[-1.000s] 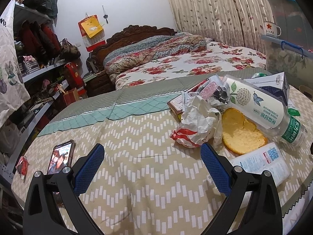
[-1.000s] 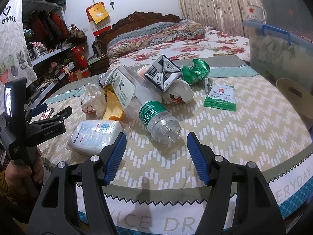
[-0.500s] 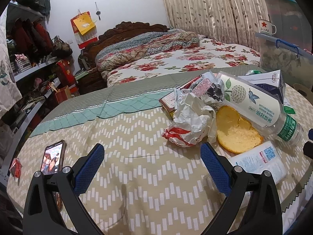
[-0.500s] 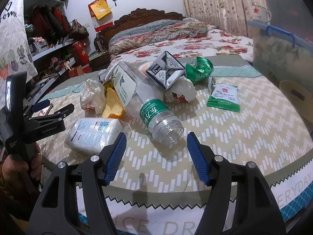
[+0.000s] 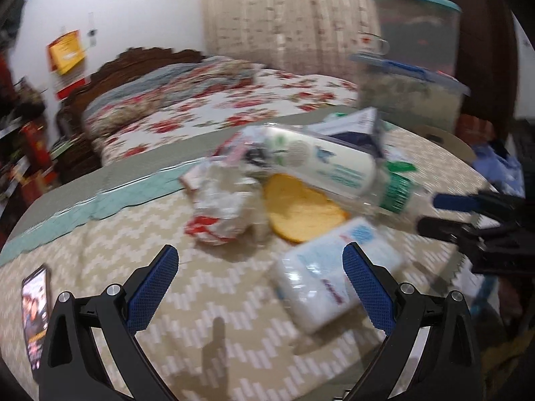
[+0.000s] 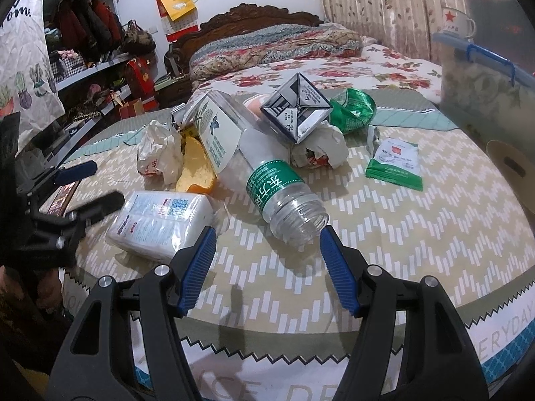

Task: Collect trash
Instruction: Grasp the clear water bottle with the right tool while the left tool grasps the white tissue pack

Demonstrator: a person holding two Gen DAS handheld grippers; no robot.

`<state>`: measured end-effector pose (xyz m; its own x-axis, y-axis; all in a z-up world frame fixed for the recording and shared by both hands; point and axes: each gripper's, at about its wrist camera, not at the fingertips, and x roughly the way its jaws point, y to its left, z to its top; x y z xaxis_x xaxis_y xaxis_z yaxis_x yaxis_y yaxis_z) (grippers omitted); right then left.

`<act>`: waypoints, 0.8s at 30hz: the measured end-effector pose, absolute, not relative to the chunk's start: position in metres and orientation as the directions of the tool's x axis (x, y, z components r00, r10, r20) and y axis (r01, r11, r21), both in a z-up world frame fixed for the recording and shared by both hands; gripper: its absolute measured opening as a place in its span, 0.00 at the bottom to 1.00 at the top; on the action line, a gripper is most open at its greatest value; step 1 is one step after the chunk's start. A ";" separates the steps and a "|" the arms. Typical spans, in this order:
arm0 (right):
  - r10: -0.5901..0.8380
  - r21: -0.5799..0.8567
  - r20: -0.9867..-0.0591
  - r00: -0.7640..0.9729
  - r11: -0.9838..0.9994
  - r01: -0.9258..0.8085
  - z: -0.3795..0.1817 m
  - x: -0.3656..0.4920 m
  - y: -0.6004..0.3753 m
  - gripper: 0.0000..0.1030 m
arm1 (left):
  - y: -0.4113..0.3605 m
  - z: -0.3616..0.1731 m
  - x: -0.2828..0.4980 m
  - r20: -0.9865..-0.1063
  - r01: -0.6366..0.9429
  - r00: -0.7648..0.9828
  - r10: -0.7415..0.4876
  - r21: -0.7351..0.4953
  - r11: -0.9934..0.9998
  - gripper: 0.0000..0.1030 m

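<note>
Trash is heaped on the round table's zigzag cloth (image 6: 418, 234). A clear bottle (image 6: 267, 183) with a green label lies on its side, its open mouth just ahead of my right gripper (image 6: 267, 234), which is open and not touching it. Behind it are a blue-white carton (image 6: 294, 110), crumpled paper (image 6: 321, 150), a green bag (image 6: 351, 110) and a green sachet (image 6: 394, 163). The left wrist view is blurred. There my left gripper (image 5: 257, 254) is open, with a tissue pack (image 5: 334, 277) by its right finger, a white-red wrapper (image 5: 224, 207) and a yellow sponge-like disc (image 5: 301, 210) beyond.
A phone (image 5: 33, 307) lies at the table's left edge. A clear storage bin (image 6: 485, 77) with a mug (image 6: 454, 21) on top stands at the right. A bed (image 6: 301, 53) and crowded shelves (image 6: 83, 67) fill the background.
The left wrist view has swung to the right and down, so the tissue pack now sits by the left gripper's right finger. My right gripper has edged closer to the bottle's mouth.
</note>
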<state>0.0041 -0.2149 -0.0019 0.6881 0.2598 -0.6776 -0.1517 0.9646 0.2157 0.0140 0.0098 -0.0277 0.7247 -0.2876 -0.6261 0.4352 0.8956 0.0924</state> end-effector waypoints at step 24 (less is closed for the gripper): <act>0.357 0.139 -0.764 0.537 0.904 -0.404 -0.017 0.096 -0.189 0.55 | -0.061 -0.068 0.021 -0.784 0.744 0.447 -0.431 0.059 0.665 0.62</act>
